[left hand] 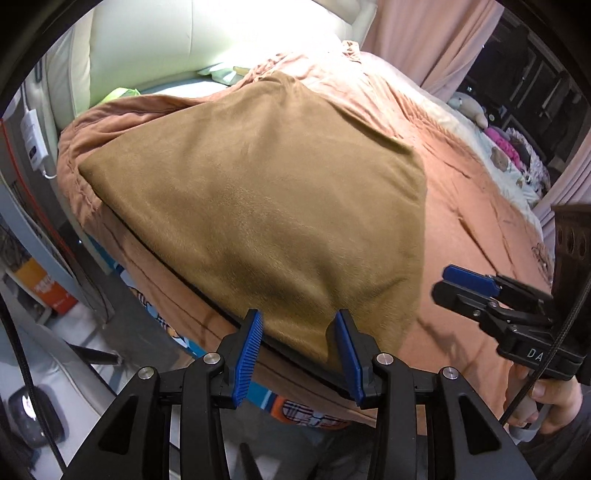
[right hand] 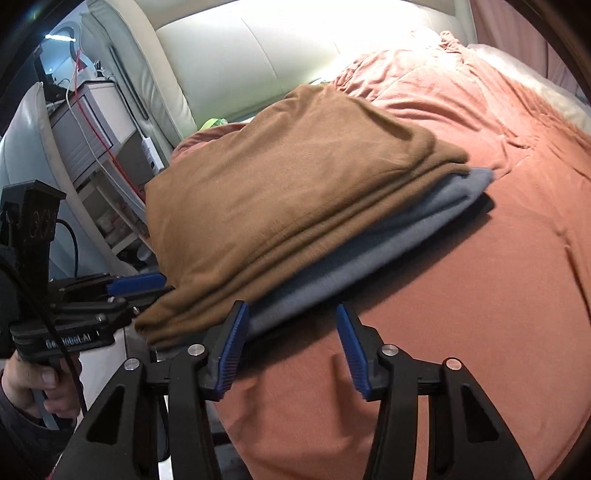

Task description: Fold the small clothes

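A folded tan garment (left hand: 258,206) lies on the salmon bedspread (left hand: 472,221) near the bed's left edge. In the right wrist view the tan garment (right hand: 288,192) rests in layers on top of a folded grey-blue garment (right hand: 388,240). My left gripper (left hand: 300,325) is open, its blue pads either side of the tan garment's near corner. My right gripper (right hand: 291,317) is open at the near edge of the stack, its left pad (right hand: 232,343) by the grey-blue cloth. Each gripper shows in the other view, the right one (left hand: 465,284) and the left one (right hand: 136,286).
A cream padded headboard (right hand: 240,55) stands at the back. A bedside shelf with cables (right hand: 103,122) is on the left. Soft toys and a patterned pillow (left hand: 506,147) lie along the bed's far right. Pink curtains (left hand: 436,33) hang behind. The floor (left hand: 44,362) lies at left.
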{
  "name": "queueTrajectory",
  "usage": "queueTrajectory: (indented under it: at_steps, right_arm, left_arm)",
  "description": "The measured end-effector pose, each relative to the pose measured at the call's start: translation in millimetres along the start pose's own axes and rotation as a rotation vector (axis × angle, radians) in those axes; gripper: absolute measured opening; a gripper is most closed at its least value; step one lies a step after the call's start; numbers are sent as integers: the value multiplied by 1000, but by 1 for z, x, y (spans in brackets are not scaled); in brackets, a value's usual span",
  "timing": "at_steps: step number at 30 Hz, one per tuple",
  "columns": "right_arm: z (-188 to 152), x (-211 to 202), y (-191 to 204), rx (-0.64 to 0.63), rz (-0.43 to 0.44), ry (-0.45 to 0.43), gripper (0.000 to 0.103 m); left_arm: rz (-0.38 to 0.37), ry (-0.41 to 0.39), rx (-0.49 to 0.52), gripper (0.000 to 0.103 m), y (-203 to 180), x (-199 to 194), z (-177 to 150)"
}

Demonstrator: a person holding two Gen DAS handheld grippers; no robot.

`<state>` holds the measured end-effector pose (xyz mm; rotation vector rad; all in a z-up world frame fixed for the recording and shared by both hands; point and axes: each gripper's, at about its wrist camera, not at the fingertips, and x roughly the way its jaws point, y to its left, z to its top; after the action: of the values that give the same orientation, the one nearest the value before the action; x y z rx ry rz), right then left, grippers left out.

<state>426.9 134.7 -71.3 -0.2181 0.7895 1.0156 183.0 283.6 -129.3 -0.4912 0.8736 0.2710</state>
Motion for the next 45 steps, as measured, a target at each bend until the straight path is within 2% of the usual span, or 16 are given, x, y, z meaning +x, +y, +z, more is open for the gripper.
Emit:
queueTrajectory:
  at_steps: [4, 10, 15, 16, 17, 18, 19, 21, 23, 26, 28, 30, 37, 45]
  right_arm:
    - [-4, -34, -10, 14, -22, -41, 47]
    - [-14, -93, -33, 38, -55, -97, 47]
    - [-33, -147, -63, 119, -78, -131, 50]
    - [-37, -159, -68, 125, -89, -144, 53]
    - [-43, -173, -73, 134, -105, -161, 63]
    - [-47, -182, -74, 139, -118, -174, 71]
    - [-53, -193, -75, 134, -132, -188, 74]
    - [-67, -214, -69, 120, -160, -213, 78]
    - [-80, -232, -65, 123, -186, -236, 82]
    - [-105, -255, -55, 123, -231, -261, 88]
    - [-122, -268, -47, 128, -265, -282, 96]
    - [-139, -280, -38, 138, -289, -302, 103]
    - [-188, -310, 0, 171, -363, -354, 103]
    - [-242, -337, 38, 205, -384, -389, 103]
  left_arm:
    - [-23, -37, 31, 42, -12, -23, 5]
    - [15, -91, 49, 42, -24, -58, 21]
    - [28, -113, 101, 44, -54, -77, 23]
    - [19, -120, 113, 49, -63, -80, 23]
    - [10, -126, 119, 56, -70, -83, 22]
    - [4, -141, 129, 58, -81, -87, 18]
    - [0, -153, 139, 62, -89, -90, 15]
    - [-17, -180, 155, 69, -106, -98, 7]
    - [-38, -203, 156, 85, -120, -106, -1]
    - [-56, -242, 180, 96, -140, -117, -15]
    - [-54, -266, 206, 103, -156, -125, -25]
    - [-56, -281, 229, 103, -167, -131, -36]
    - [-82, -320, 263, 103, -191, -149, -77]
    - [-96, -381, 312, 103, -205, -175, -127]
